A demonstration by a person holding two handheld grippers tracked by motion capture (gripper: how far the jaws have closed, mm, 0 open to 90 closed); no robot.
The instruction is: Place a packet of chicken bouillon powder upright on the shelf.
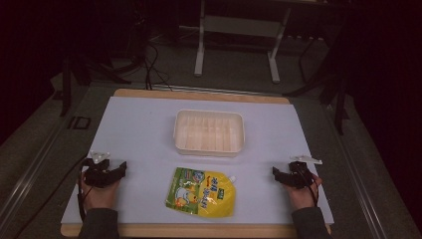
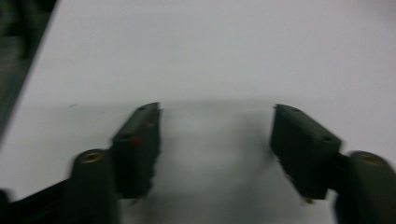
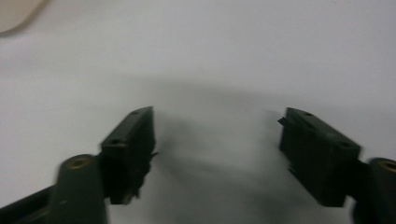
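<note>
On the near edge of the white bench (image 1: 139,124), the left tongs (image 1: 121,168) and right tongs (image 1: 275,173) rest with jaws apart, holding nothing. Between them lies a yellow spouted pouch (image 1: 201,191). Just beyond it sits an empty cream plastic tray (image 1: 209,131).

Black two-jaw left tool (image 1: 123,168) and right tool (image 1: 275,173), grey top plates, trailing cables, dark sleeves (image 1: 98,223).
</note>
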